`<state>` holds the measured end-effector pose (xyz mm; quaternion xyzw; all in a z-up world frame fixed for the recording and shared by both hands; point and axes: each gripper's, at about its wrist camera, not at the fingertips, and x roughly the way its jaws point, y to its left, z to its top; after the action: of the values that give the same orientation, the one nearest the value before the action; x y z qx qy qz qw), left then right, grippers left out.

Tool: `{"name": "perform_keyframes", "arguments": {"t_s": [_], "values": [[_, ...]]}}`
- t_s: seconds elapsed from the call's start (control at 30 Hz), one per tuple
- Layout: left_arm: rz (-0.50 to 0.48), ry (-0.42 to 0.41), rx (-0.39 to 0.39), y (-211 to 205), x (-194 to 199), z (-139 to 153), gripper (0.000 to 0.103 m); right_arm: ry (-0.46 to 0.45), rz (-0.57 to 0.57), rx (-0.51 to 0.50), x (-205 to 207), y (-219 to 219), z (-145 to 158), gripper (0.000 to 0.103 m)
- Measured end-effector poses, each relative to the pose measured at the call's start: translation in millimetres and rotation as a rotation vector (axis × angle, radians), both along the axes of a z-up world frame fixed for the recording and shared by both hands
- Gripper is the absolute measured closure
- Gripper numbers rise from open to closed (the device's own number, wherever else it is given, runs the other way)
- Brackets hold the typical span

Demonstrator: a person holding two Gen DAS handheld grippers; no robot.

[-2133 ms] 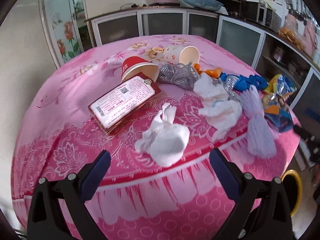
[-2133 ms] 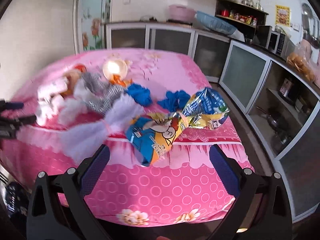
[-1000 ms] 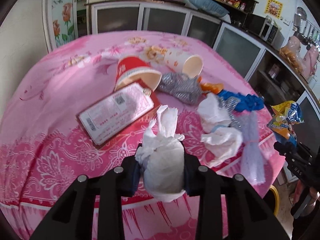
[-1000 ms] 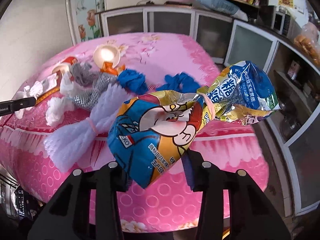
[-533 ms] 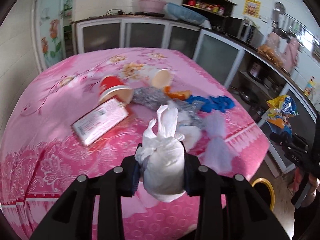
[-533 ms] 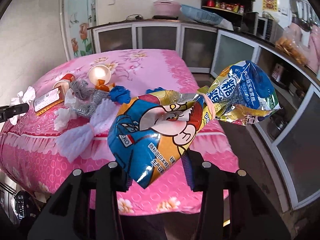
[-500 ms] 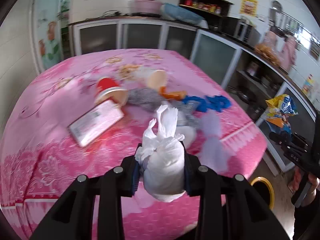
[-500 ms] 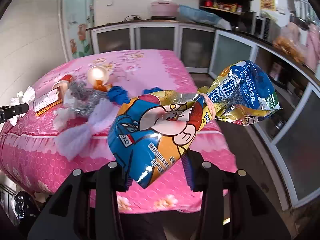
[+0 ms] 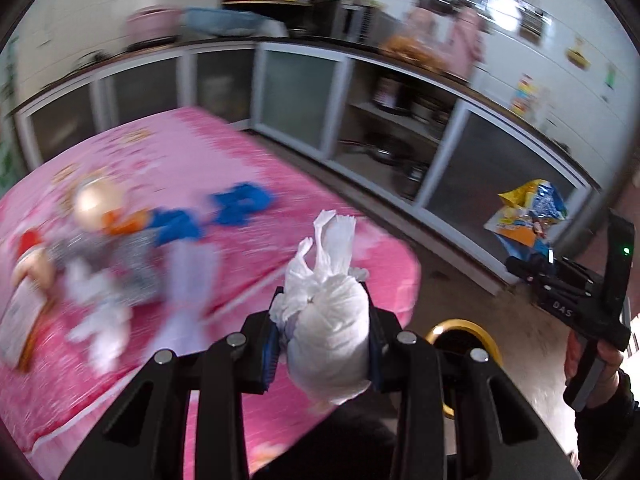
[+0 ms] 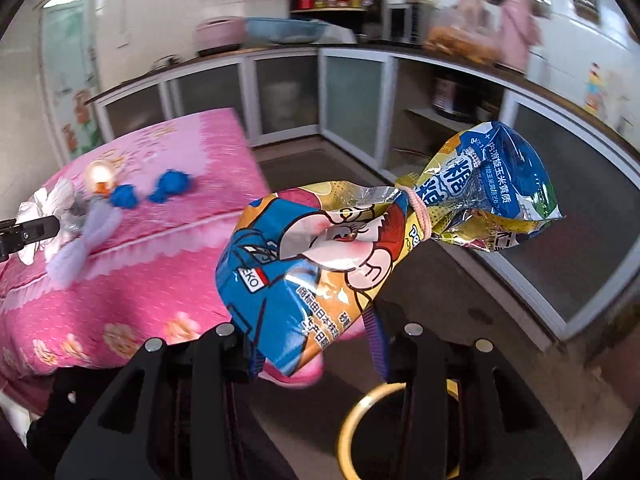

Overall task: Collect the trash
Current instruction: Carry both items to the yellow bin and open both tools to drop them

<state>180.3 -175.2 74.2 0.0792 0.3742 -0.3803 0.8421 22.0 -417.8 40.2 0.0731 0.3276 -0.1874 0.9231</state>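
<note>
You're mid-carry, both claws loaded. Left gripper [image 9: 323, 344] is clamped on the white tissue wad [image 9: 329, 332], pads pressing its sides, loose end sticking up. Right gripper [image 10: 316, 344] is clamped on the lower end of the snack bag [image 10: 360, 240], which is knotted at the middle with a pink band; its upper half hangs free beyond the jaws.

Both loads are off the pink table [image 9: 160, 380] and out over the floor beside its corner. The yellow-rimmed bin [image 10: 352, 428] sits just below and ahead of the right claw; in the left view the bin shows partly behind the gripper's right finger.

Step in hand, as I read it: transport to the bin. Next move calls for centring each claw over the rim before letting go. Bag is long and floppy, so get its hanging end inside the rim first or it may drape over the edge. Tissue is light; release low.

Left on the table: blue scraps [image 9: 240, 208], paper cups [image 9: 96, 200], more tissue, a lilac bundle [image 10: 80, 244]. Left view is blurred, so I can't count them.
</note>
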Motion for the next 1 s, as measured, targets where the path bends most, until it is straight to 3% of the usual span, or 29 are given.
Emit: {"name": "perform_keyframes", "arguments": {"t_s": [0.23, 0.47, 0.83, 1.0], "values": [[-0.231, 0.006, -0.002, -102.3, -37.7, -20.4, 0.071, 0.029, -0.119, 0.055, -55.7, -54.8, -29.0, 0.064], [-0.38, 0.051, 0.025, -175.2, -67.7, -56.3, 0.071, 0.084, -0.148, 0.109, -93.0, -80.0, -68.8, 0.064], [-0.53, 0.136, 0.136, -253.3, -110.3, -113.6, 0.071, 0.19, -0.197, 0.237, -130.0, -97.2, -137.8, 0.063], [-0.567, 0.16, 0.187, -275.5, -123.5, -129.8, 0.07, 0.233, -0.204, 0.257, -130.5, -100.1, -152.8, 0.062]]}}
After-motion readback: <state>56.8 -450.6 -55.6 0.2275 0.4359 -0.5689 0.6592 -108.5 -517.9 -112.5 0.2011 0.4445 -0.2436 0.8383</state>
